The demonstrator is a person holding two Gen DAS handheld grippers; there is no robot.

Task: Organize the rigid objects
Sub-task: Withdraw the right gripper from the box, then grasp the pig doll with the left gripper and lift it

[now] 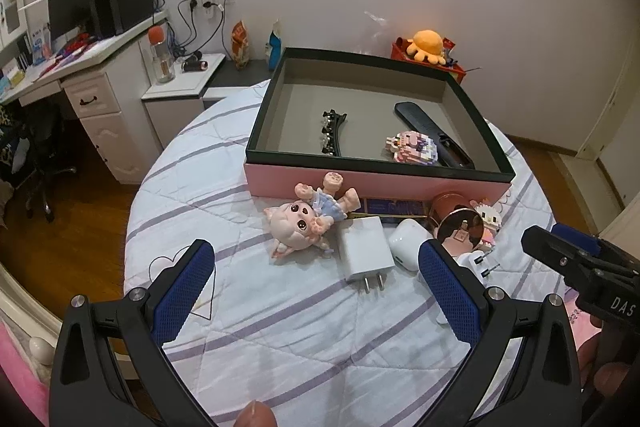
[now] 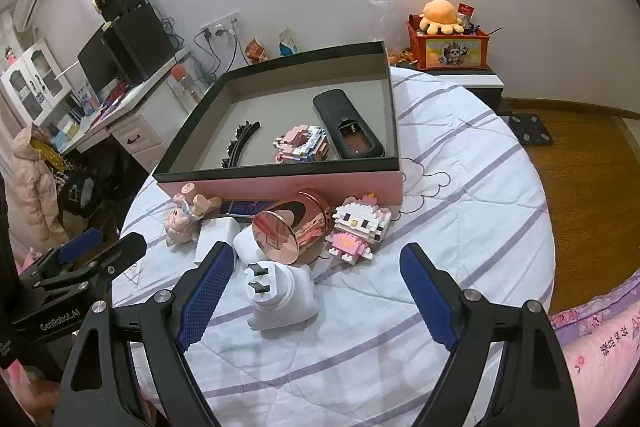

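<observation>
A pink box with a black rim point(image 1: 376, 183) point(image 2: 280, 183) stands on the striped quilt. It holds a black hair clip point(image 1: 332, 135), a black remote point(image 2: 348, 123) and a pastel block figure point(image 2: 300, 143). In front of it lie a pig doll point(image 1: 300, 227), a flat white charger point(image 1: 366, 247), a white earbud case point(image 1: 408, 243), a rose-gold tin point(image 2: 292, 231), a cat block figure point(image 2: 356, 227) and a round white plug adapter point(image 2: 280, 295). My left gripper point(image 1: 316, 255) hangs open before the doll and charger. My right gripper point(image 2: 318, 255) is open, with the adapter just inside its left finger, untouched.
A flat dark blue box point(image 1: 394, 207) lies against the pink box's front wall. A white desk with monitors point(image 1: 80, 67) stands to the left. A red bin with an orange plush point(image 2: 448, 43) sits behind the bed. Wooden floor lies on both sides.
</observation>
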